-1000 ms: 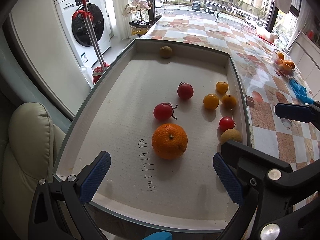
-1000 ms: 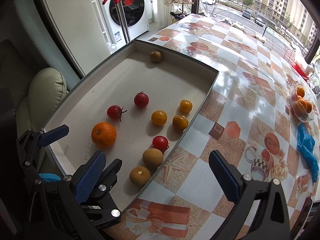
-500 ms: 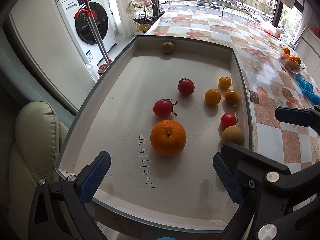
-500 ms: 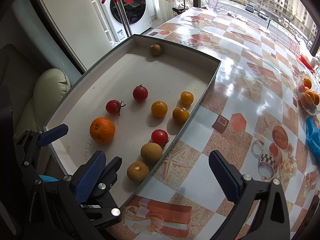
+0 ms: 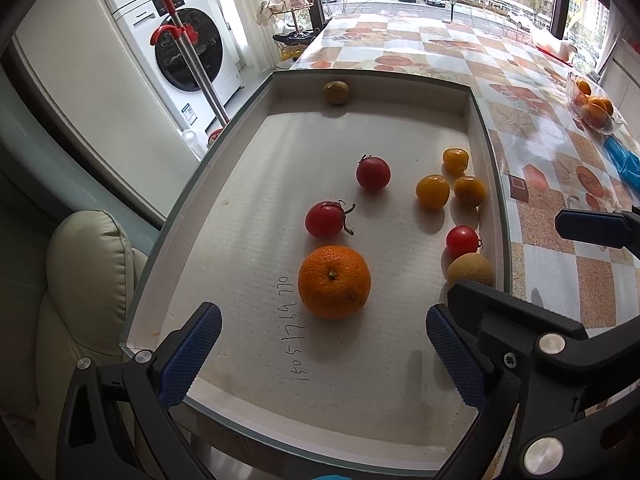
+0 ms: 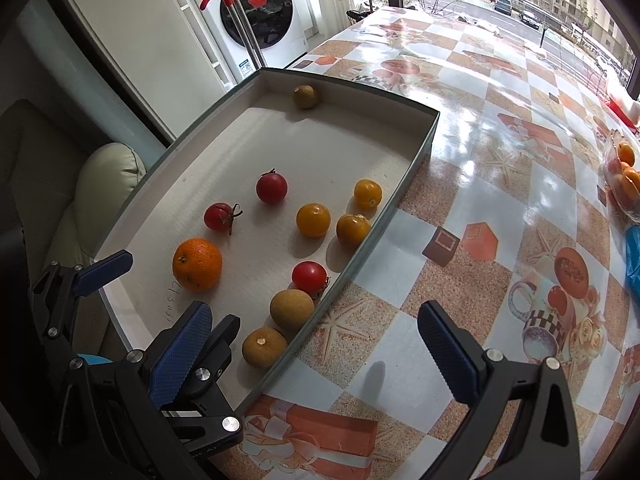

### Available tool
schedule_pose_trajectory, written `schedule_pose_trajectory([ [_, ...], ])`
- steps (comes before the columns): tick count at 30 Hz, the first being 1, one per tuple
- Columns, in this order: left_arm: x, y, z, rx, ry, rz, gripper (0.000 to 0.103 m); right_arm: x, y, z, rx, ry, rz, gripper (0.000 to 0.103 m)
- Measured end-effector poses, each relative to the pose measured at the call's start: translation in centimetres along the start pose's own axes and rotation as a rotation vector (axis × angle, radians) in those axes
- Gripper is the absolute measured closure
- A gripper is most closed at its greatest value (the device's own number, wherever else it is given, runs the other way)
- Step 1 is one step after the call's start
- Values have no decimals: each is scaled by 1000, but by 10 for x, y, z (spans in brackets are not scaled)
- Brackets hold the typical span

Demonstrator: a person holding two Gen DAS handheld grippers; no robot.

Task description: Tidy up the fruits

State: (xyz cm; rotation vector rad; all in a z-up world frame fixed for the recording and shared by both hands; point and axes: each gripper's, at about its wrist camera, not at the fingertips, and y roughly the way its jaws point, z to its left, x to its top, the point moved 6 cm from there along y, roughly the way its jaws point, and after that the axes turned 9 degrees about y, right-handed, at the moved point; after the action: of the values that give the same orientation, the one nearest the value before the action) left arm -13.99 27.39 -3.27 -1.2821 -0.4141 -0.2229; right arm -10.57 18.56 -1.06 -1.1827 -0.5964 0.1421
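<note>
Kitchen-type room: patterned tablecloth on a long table, washing machine and a red-handled mop off to the left, street with parked cars through the window. Cream cushion sits beside the table's near-left corner.

Shallow white tray sits at the table's near-left end and holds all the loose fruit:
- orange, near centre, beside handwritten digits on the tray floor
- stemmed red tomato just beyond the orange, second red tomato further back
- three yellow tomatoes clustered by the right wall
- small red tomato touching a tan round fruit at the right wall
- another tan fruit nearer the front edge, seen only from the right wrist
- one greenish-brown fruit alone against the far wall

Glass bowl of oranges stands well apart at the far right, blue cloth near it.

Left gripper hangs over the tray's near edge, jaws wide apart, nothing held, orange just ahead of them. Right gripper is also spread wide and empty, straddling the tray's right wall, its right finger over bare tablecloth.
</note>
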Motion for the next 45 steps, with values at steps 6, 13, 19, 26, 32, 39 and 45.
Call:
schedule_pose_trajectory([
  [6, 2, -1, -3, 18, 16, 2, 0, 2, 1, -5, 2, 19, -2, 0],
  [13, 1, -1, -2, 20, 17, 7, 0, 3, 0, -5, 4, 33, -3, 0],
  [19, 1, 0, -1, 19, 14, 8, 0, 4, 0, -5, 0, 36, -5, 0],
  [26, 1, 0, -1, 19, 14, 9, 0, 4, -1, -5, -3, 37, -6, 0],
  [32, 0, 0, -1, 21, 14, 10, 0, 4, -1, -5, -2, 37, -3, 0],
  [39, 0, 0, -2, 21, 20, 7, 0, 4, 0, -5, -5, 40, -4, 0],
  [45, 1, -1, -3, 41, 31, 5, 0, 2, -3, -9, -11, 49, -8, 0],
])
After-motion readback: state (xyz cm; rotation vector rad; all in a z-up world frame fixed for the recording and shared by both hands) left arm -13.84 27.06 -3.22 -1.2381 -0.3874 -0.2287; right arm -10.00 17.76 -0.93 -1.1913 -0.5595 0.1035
